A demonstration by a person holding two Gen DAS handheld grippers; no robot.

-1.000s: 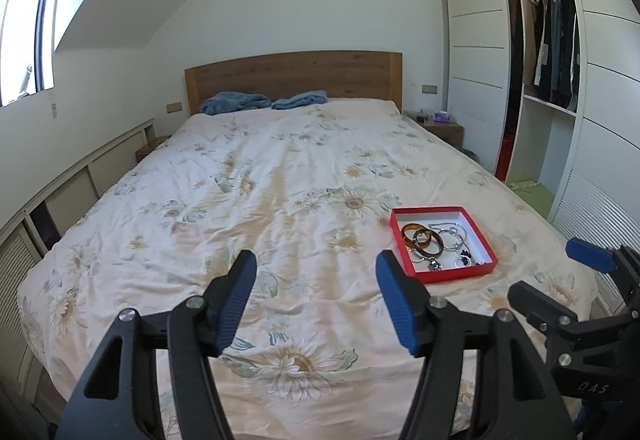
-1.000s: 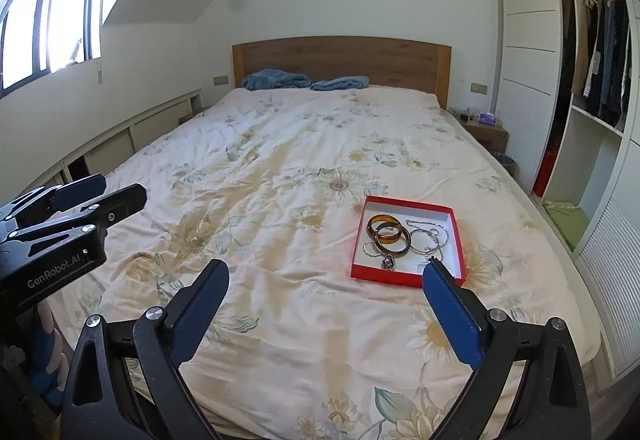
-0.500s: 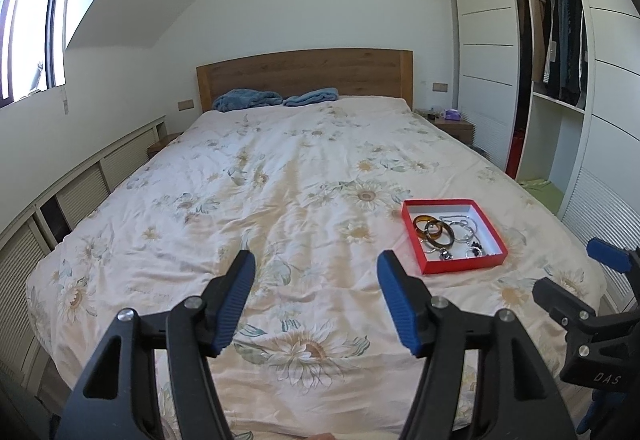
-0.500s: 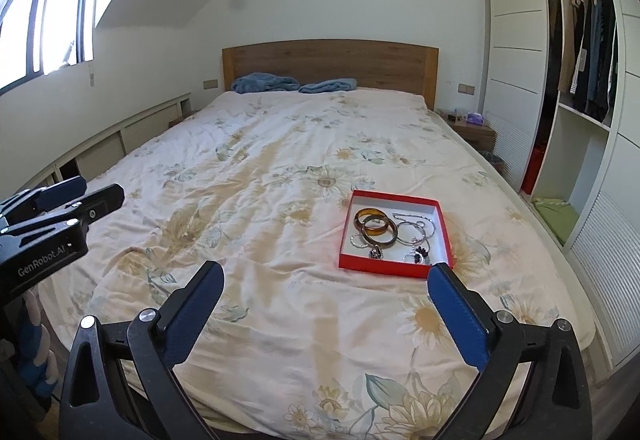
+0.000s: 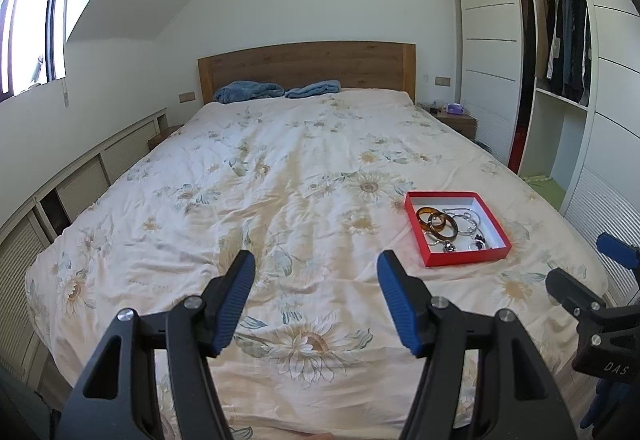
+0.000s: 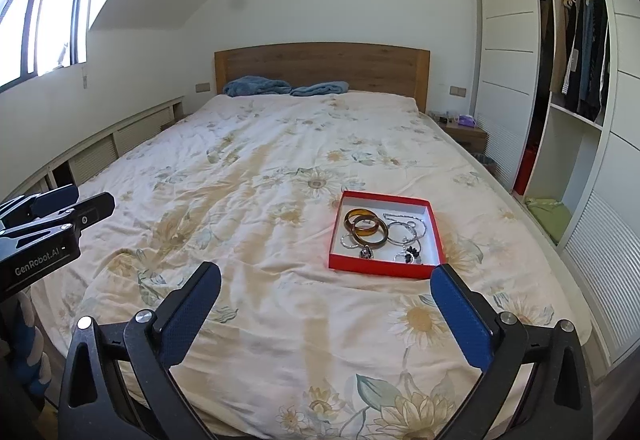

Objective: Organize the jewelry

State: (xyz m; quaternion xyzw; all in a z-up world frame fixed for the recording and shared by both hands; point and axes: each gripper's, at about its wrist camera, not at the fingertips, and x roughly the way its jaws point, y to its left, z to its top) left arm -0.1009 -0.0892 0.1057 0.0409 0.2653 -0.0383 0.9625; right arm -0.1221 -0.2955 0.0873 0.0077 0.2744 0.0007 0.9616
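A red tray (image 5: 416,226) with a white floor lies on the bed's right side; it also shows in the right wrist view (image 6: 386,268). It holds two amber bangles (image 6: 366,226), silver bracelets (image 6: 404,232) and several small pieces. My left gripper (image 5: 316,272) is open and empty, above the foot of the bed, left of the tray. My right gripper (image 6: 326,282) is wide open and empty, a little short of the tray's near edge.
The bed has a floral duvet (image 6: 260,200) and a wooden headboard (image 6: 320,68) with blue pillows (image 6: 256,86). A white wardrobe (image 6: 560,80) stands along the right. Low cabinets (image 5: 80,176) run along the left wall. A nightstand (image 6: 464,130) sits at the back right.
Both grippers have pulled back and risen from the bed, so the tray looks farther and more of the bed's foot shows. Both stay open.
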